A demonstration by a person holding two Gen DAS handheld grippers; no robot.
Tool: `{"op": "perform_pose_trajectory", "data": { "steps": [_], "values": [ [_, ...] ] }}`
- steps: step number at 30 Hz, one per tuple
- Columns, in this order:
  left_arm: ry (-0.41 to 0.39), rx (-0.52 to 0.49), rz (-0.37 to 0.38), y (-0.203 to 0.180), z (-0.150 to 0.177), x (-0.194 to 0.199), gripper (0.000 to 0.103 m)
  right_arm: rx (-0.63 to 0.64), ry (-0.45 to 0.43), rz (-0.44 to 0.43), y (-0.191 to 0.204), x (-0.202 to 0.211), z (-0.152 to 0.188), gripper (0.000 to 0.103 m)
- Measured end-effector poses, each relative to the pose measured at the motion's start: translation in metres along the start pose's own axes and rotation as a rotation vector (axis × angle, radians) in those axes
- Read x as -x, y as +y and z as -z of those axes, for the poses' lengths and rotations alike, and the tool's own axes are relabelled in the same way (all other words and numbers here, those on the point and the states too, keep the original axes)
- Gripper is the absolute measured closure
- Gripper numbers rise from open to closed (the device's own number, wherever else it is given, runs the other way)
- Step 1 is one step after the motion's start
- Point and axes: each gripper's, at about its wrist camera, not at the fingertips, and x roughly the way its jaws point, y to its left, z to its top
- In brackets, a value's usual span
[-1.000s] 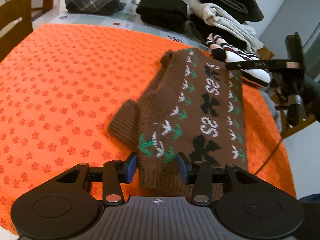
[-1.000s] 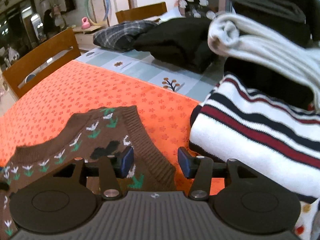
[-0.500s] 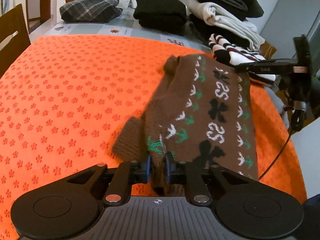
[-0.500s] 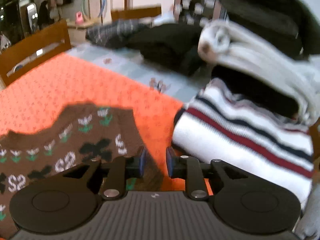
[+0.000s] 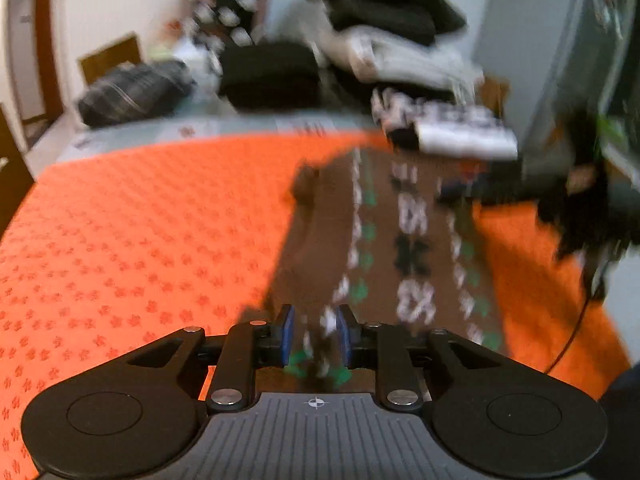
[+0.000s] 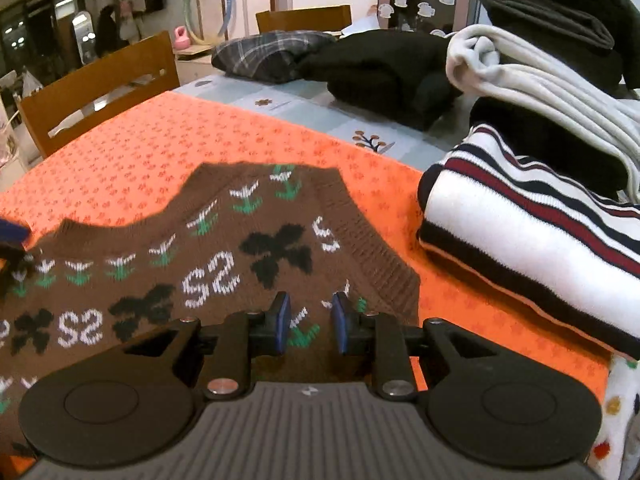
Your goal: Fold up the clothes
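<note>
Your left wrist camera sits just behind its black two-finger gripper (image 5: 316,336), looking down and forward along the brown patterned knit sweater (image 5: 404,248) toward the blurred pile of folded clothes (image 5: 400,56) at the far end. Your right wrist camera rides behind its own gripper (image 6: 308,328), close over the same sweater (image 6: 224,256), facing the wooden chair (image 6: 96,88). Both views share the orange flower-print cloth (image 5: 140,220) (image 6: 168,136) and the striped white knit (image 6: 532,240).
</note>
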Motion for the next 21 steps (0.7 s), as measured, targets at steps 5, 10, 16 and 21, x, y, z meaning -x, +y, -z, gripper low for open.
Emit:
{"op": "perform_pose_trajectory", "data": {
  "steps": [5, 10, 16, 21],
  "values": [
    [0.020, 0.002, 0.035, 0.014, 0.000, -0.007, 0.072, 0.003, -0.065, -0.025, 0.015, 0.039, -0.004, 0.070],
    [-0.024, -0.054, 0.090, 0.022, -0.002, 0.011, 0.070, 0.037, -0.092, -0.076, 0.050, 0.084, 0.010, 0.068],
    [-0.068, -0.202, 0.163, 0.035, -0.016, 0.034, 0.062, 0.114, -0.059, -0.040, 0.114, 0.112, 0.044, 0.066],
    [-0.049, -0.379, 0.239, 0.042, -0.017, 0.036, 0.062, 0.209, -0.009, 0.032, 0.164, 0.119, 0.076, 0.062]
  ]
}}
